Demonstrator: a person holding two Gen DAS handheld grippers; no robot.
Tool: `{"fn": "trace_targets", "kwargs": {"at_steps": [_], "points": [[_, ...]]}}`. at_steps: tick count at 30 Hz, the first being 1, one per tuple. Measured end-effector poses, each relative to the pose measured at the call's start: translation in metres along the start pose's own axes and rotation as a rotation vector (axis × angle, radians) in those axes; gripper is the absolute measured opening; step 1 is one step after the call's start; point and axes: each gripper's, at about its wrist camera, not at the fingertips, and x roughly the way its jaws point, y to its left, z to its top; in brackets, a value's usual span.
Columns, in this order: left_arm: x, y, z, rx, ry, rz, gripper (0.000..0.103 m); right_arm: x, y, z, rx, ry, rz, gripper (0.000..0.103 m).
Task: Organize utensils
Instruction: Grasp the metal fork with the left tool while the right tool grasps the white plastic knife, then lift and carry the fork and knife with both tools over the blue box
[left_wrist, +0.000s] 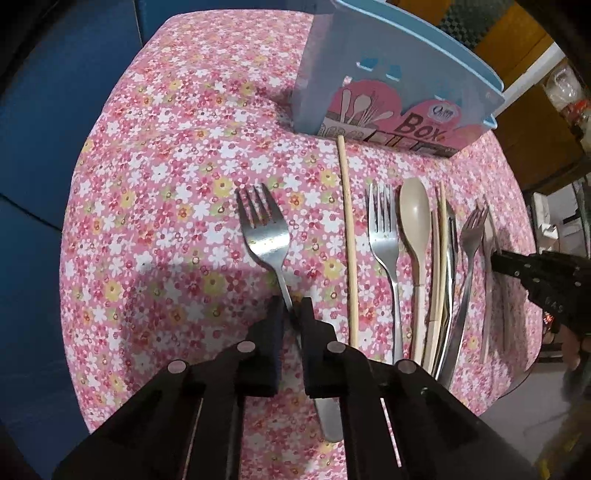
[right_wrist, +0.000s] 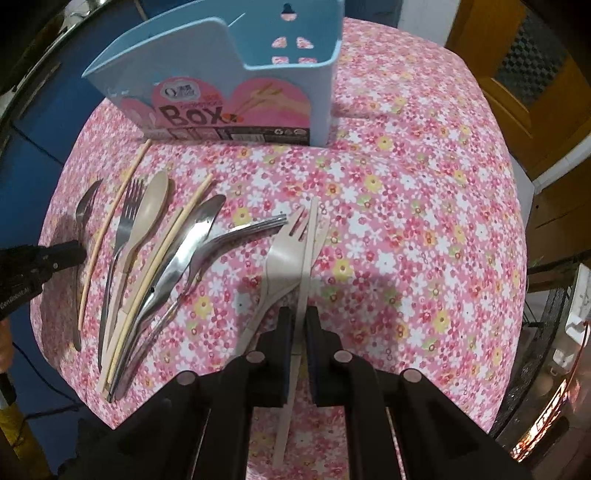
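A desk (left_wrist: 166, 155) under pink floral cloth carried a pale blue plastic utensil box (right_wrist: 288, 107). The left gripper (left_wrist: 291, 314) fingers pinched a steel fork (left_wrist: 264, 229); the right gripper (right_wrist: 300, 321) fingers pinched a beige chopstick (right_wrist: 308, 251). Orange wooden doors (right_wrist: 524, 66) stood behind.

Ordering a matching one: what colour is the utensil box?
Light blue utensil box with a pink label, clearest in the right wrist view.

Home dining table (floral tablecloth (left_wrist: 177, 155))
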Motion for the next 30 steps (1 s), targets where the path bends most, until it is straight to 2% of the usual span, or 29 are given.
{"fn": "trace_targets", "kwargs": {"at_steps": [5, 13, 19, 30], "points": [[-0.012, -0.003, -0.011, 0.037, -0.076, 0.02, 0.001, -0.016, 0.0, -0.005, 0.005, -0.1, 0.054, 0.007], [-0.043, -0.013, -0.029, 0.065, -0.237, -0.011, 0.0, -0.052, 0.004, -0.022, 0.002, -0.27, 0.075, 0.007], [-0.062, -0.025, -0.044, 0.093, -0.332, 0.012, 0.0, -0.064, 0.007, -0.035, -0.011, -0.353, 0.113, 0.006], [-0.081, -0.033, -0.041, 0.11, -0.457, 0.002, 0.0, -0.083, 0.006, -0.038, -0.01, -0.474, 0.154, 0.006]]}}
